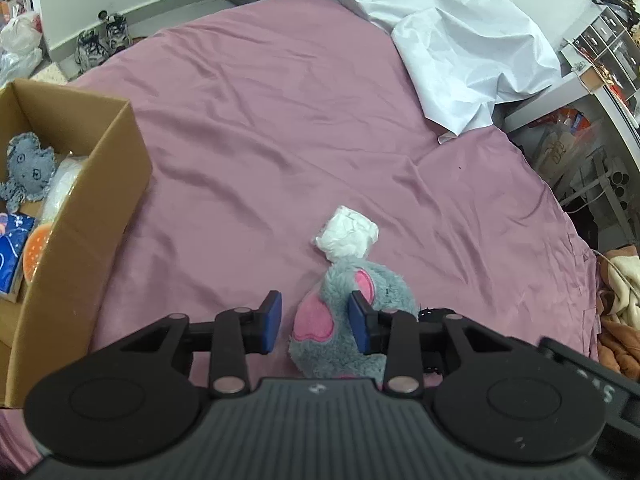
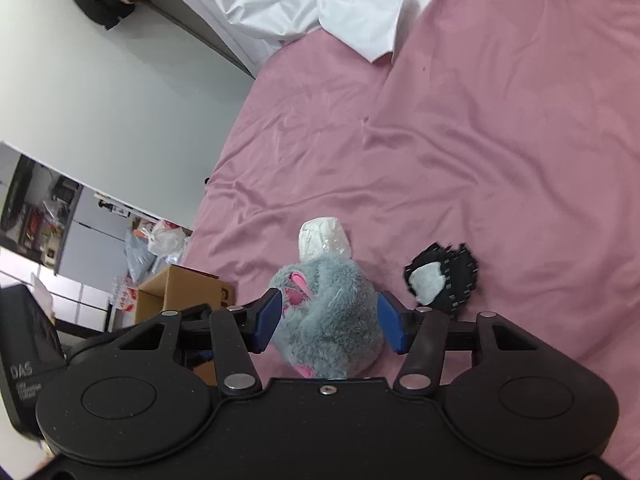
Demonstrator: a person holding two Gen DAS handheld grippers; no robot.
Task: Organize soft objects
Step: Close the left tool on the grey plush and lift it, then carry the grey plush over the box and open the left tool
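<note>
A grey and pink plush toy (image 1: 340, 332) lies on the pink bed sheet (image 1: 280, 120). My left gripper (image 1: 314, 322) is open, its right pad against the plush. My right gripper (image 2: 330, 322) is open with the same plush (image 2: 328, 320) between its pads, both pads close to its sides. A white soft packet (image 1: 347, 237) lies just beyond the plush, also in the right wrist view (image 2: 323, 243). A black and white soft item (image 2: 440, 278) lies to the right of the plush.
An open cardboard box (image 1: 100, 200) stands at the left on the bed, holding a grey plush (image 1: 26, 168) and other items. A white crumpled sheet (image 1: 460, 40) lies at the far side. Shelves and clutter (image 1: 600, 60) stand beyond the bed's right edge.
</note>
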